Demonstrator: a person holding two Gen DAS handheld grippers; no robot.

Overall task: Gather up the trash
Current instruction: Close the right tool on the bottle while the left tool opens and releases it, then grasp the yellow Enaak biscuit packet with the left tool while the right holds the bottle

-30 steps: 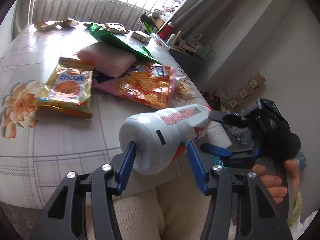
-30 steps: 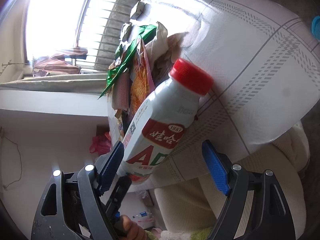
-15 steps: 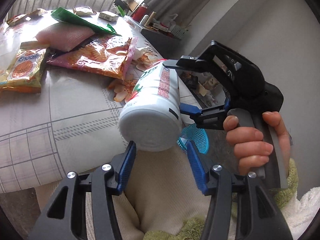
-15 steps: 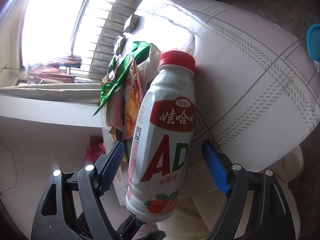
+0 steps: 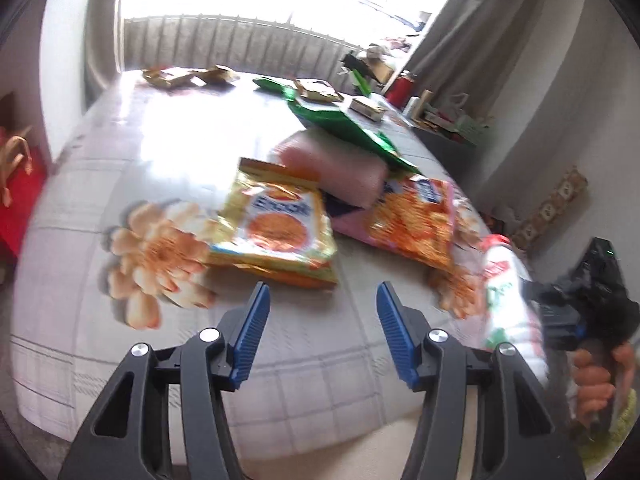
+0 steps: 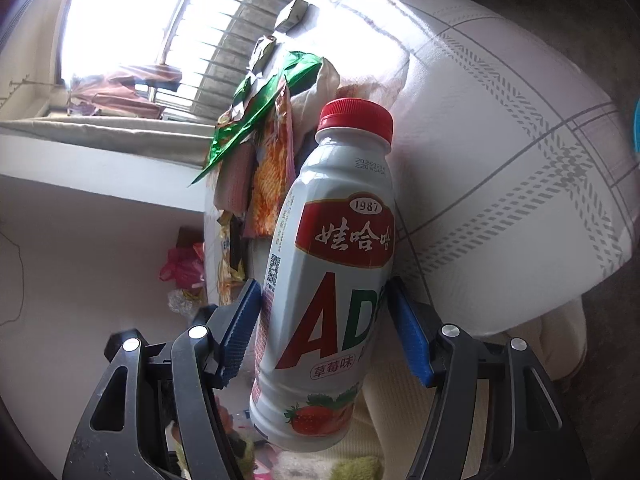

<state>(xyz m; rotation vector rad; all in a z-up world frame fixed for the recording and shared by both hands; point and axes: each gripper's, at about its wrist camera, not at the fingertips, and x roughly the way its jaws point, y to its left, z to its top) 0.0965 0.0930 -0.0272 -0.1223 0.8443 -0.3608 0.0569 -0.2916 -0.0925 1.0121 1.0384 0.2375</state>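
Through the left wrist camera we see our left gripper [image 5: 322, 320] with its blue pads spread wide and nothing between them, hanging over the table [image 5: 120, 152] and its flowered, grey-checked cloth. From left to right in that view lie a printed orange flower, a yellow snack bag [image 5: 276, 228], a pink pack [image 5: 336, 172] partly under a green wrapper [image 5: 344, 124], and an orange snack bag [image 5: 416, 220]. At the far right edge, blurred, the bottle [image 5: 508, 304] shows off the table's near corner, with our right gripper [image 5: 560, 320] dark beside it and our right hand [image 5: 596, 384] on the handle; from here we cannot tell how the jaws sit on it. The right wrist camera settles that: the right gripper [image 6: 324, 320] is clamped on the lower half of the bottle [image 6: 336, 272], both blue pads pressed against its white sides, the red cap [image 6: 356, 118] pointing away from the camera. This view also gives the label, red "AD" lettering, "1987" and a strawberry near the base. Behind the bottle the wrappers appear edge-on as a heap on the table [image 6: 500, 160], the green wrapper [image 6: 264, 100] topmost.
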